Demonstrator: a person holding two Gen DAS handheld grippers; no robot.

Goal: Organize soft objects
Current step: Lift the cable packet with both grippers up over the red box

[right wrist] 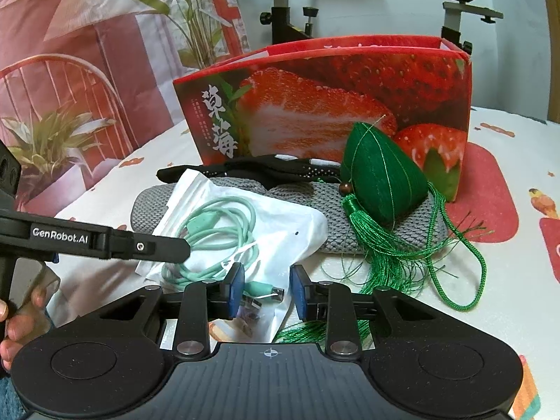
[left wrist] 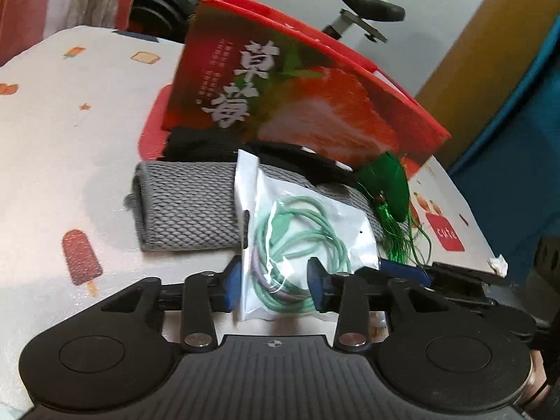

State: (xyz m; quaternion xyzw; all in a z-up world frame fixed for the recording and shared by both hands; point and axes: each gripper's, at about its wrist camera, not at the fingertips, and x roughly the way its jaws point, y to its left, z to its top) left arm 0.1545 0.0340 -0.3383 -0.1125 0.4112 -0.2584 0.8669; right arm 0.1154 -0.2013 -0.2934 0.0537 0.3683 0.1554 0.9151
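Behind my table's ice-lolly-print cloth (right wrist: 507,147) stands an exercise bike (right wrist: 458,3) (black saddle) against a white wall (right wrist: 385,3).

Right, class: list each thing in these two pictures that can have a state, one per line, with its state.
Strawberry box: upright, top open.
Cable pouch: lying partly on the grey knit piece, between both grippers' jaws.
Grey knit piece: lying flat.
Black sock: lying against the box.
Green tasselled sachet: resting on the knit piece.
Left gripper: open.
Right gripper: open.
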